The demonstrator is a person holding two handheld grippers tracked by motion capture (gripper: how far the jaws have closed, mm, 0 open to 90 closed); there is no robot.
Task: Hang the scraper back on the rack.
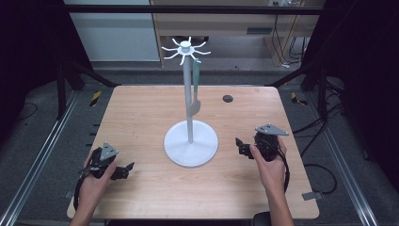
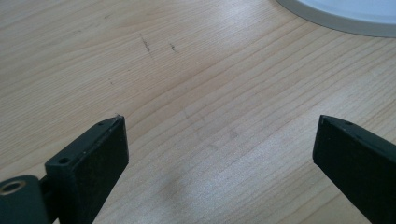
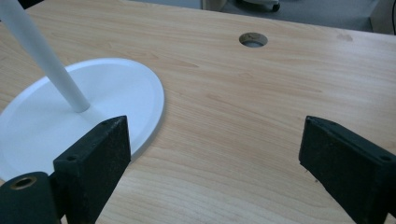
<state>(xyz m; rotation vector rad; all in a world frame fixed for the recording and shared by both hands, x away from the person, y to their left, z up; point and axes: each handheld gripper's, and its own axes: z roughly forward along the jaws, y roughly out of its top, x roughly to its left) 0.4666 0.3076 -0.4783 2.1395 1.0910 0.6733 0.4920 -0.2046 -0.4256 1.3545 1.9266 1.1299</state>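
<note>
1. Your left hand-held gripper [image 1: 123,170] sits nearest the camera in the high view, low over the bench [image 1: 141,113] on the near left side of the white stand [image 1: 190,141]; its jaws stand wide apart with nothing between them; in the left gripper view [image 2: 219,144] you see bare wood grain between the two black jaws, and an arc of the stand's base [image 2: 345,18] at the top right corner.
2. Your right hand-held gripper [image 1: 242,147] is on the near right side of the stand, close to the base rim but apart from it; its jaws are also spread wide and hold nothing; in the right gripper view [image 3: 212,144] the gap between them frames plain bench top.
3. Your hands wrap each gripper's body from behind; a grey three-cornered plate [image 1: 271,129] tops the right one, and a like plate tops the left.
4. White stand: it stands upright near the middle of the bench on a round flat base [image 3: 116,98]; a thin pole [image 3: 46,60] rises from the base's centre; a ring of curved hooks [image 1: 186,50] crowns the pole.
5. From a hook on the stand's right side hangs a utensil with a pale green handle [image 1: 196,75]; its grey lower end [image 1: 194,107] hangs just beside the pole, well above the base; you cannot tell from the pictures whether it touches the pole.
6. Beyond the stand, to its right, a small round hole [image 1: 227,98] sits in the bench; the right gripper view shows it too [image 3: 253,39], well beyond the base.
</note>
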